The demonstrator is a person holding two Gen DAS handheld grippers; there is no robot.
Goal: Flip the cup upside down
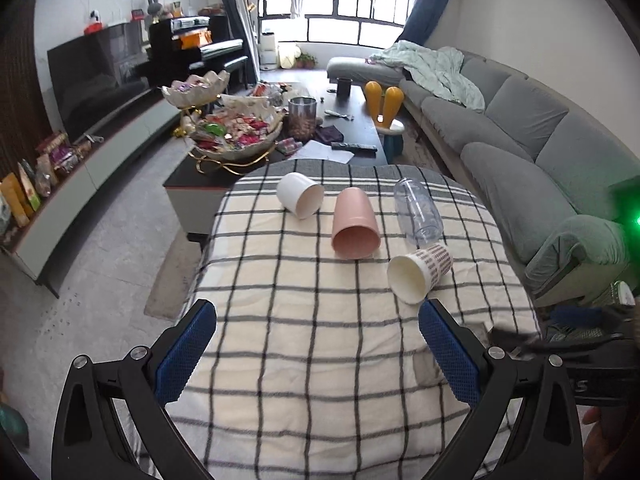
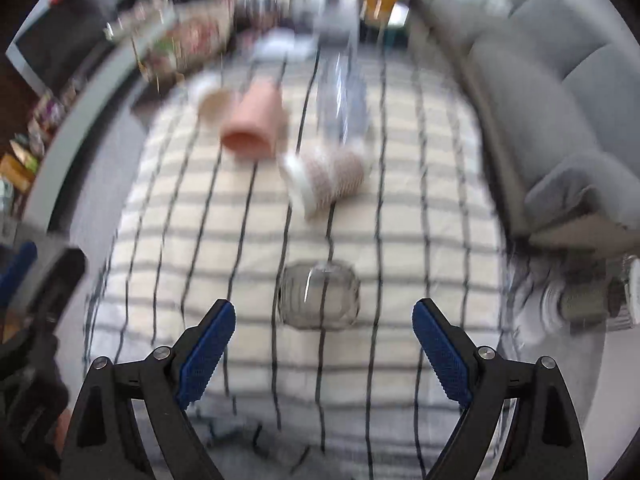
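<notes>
Several cups lie on their sides on a checked tablecloth (image 1: 304,344). In the left wrist view I see a white cup (image 1: 300,195), a pink cup (image 1: 355,224), a clear plastic cup (image 1: 418,212) and a patterned paper cup (image 1: 418,272). My left gripper (image 1: 318,344) is open and empty, short of the paper cup. The right wrist view is blurred. It shows the pink cup (image 2: 254,124), the paper cup (image 2: 324,182), the clear tall cup (image 2: 342,100) and a short clear glass (image 2: 320,295) standing just ahead of my open, empty right gripper (image 2: 324,344).
A coffee table (image 1: 360,120) with snack bowls, a jar and a remote stands beyond the cloth. A grey sofa (image 1: 520,140) runs along the right. A TV cabinet (image 1: 100,160) lines the left wall. The floor drops off left of the cloth.
</notes>
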